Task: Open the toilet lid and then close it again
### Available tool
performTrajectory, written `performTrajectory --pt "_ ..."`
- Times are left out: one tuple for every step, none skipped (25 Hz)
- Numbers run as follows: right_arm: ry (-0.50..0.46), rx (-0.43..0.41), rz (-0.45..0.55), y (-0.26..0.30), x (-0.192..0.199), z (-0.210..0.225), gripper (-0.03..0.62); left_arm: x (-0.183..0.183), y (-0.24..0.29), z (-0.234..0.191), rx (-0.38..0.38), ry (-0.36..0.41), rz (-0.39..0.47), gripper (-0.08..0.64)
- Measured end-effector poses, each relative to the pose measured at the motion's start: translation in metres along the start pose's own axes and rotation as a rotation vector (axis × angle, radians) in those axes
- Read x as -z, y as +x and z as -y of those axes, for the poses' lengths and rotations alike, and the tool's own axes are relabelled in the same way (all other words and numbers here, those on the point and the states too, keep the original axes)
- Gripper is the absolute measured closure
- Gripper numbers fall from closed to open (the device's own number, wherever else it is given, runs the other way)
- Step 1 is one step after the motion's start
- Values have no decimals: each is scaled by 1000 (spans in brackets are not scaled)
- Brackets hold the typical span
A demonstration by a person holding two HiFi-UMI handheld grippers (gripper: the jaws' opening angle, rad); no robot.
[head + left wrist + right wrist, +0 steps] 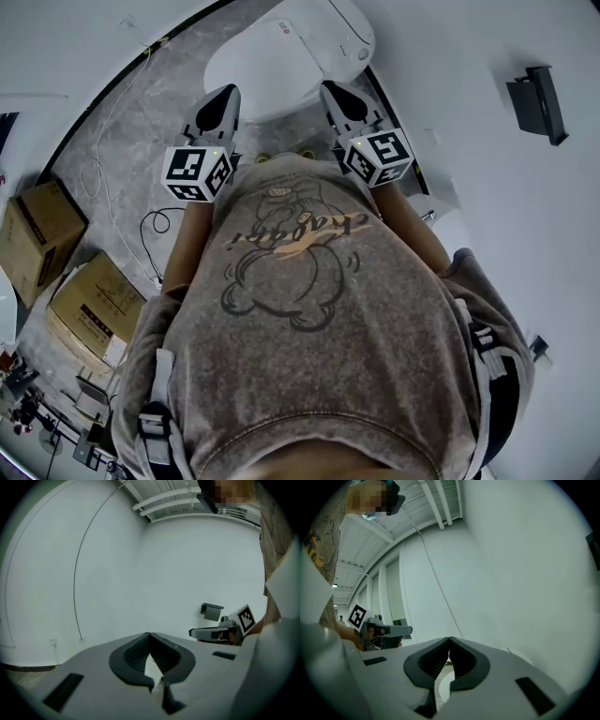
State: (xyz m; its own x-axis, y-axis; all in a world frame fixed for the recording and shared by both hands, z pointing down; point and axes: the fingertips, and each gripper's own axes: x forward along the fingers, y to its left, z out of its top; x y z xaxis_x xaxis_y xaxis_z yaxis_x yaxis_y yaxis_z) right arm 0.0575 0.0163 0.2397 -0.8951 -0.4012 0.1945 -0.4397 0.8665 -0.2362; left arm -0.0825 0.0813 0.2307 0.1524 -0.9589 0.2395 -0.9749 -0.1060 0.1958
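The left claw (223,94) sits in front of the person's chest, clenched: its tips meet and nothing is between them. The right claw (336,92), beside it and apart from it, is also clenched and empty. Just beyond both tips lies the white toilet lid (267,61), lowered on the toilet and touched by neither claw.
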Motion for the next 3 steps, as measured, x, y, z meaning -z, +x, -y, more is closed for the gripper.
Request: performTrajectory --pt "-1 -5 1 1 -1 -1 566 0 0 -1 2 -1 1 551" --pt "-1 -9 3 1 -1 -3 566 0 -1 -2 3 -2 2 551" --pt "-1 -14 4 2 -2 -4 566 0 -1 -2 5 -3 2 551"
